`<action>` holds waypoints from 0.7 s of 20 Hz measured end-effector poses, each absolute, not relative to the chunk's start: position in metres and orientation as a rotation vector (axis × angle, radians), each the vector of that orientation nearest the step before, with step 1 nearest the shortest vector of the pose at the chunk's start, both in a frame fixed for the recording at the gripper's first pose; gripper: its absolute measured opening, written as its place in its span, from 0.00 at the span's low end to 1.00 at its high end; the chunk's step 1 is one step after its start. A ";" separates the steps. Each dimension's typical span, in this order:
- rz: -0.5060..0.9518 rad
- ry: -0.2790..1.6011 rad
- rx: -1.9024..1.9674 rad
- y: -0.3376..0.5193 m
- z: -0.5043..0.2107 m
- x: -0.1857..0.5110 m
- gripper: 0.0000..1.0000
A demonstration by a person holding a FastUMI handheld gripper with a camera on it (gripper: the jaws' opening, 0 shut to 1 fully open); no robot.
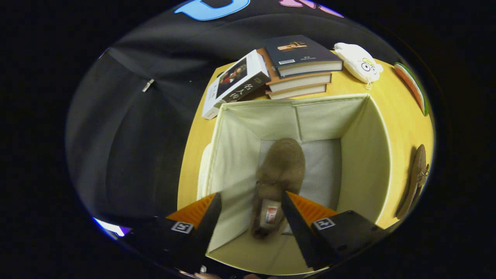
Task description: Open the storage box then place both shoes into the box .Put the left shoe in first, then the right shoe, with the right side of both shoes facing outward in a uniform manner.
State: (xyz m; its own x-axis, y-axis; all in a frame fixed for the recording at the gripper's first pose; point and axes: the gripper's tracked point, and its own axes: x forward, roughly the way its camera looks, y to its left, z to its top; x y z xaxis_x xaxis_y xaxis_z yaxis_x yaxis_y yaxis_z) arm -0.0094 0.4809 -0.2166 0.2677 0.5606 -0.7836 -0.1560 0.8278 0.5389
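Underneath everything lies a yellow wooden table [403,116], set against the booth's black cloth wall [128,128], which carries a small metal clip [147,85]. On the table stands the open cream fabric storage box [368,155], its lid off and its pale lining bare. One brown suede shoe [279,174] lies on the box floor, toe pointing away from the gripper [252,197], heel nearest the fingers. The jaws stand open, spread to either side of the shoe's heel end and above it; whether either finger touches the shoe cannot be told. The second brown shoe [416,180] lies on the table just outside the box's right wall, seen edge-on and badly stretched. Beyond the box sit a stack of books [300,66], a leaning book [236,83], a white pouch [358,62], and a watermelon-slice object [412,87] cut off at the table's far corner.
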 end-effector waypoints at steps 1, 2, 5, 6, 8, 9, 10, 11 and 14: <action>0.511 1.195 0.389 0.480 -0.212 -0.010 0.98; 0.513 1.178 0.382 0.477 -0.209 -0.009 0.98; 0.510 1.112 0.364 0.462 -0.197 -0.002 0.99; 0.512 1.085 0.362 0.456 -0.190 0.001 0.99; 0.517 1.019 0.373 0.444 -0.171 0.007 0.99; 0.522 0.980 0.377 0.437 -0.161 0.010 0.98; 0.523 0.942 0.372 0.427 -0.151 0.014 0.98; 0.520 0.904 0.360 0.415 -0.142 0.018 0.99; 0.512 0.800 0.325 0.378 -0.114 0.026 0.98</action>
State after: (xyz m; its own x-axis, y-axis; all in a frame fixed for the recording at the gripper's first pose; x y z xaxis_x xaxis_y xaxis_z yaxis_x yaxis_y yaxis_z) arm 0.0261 0.3779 -0.1144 0.5852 0.5500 -0.5959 -0.3107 0.8308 0.4617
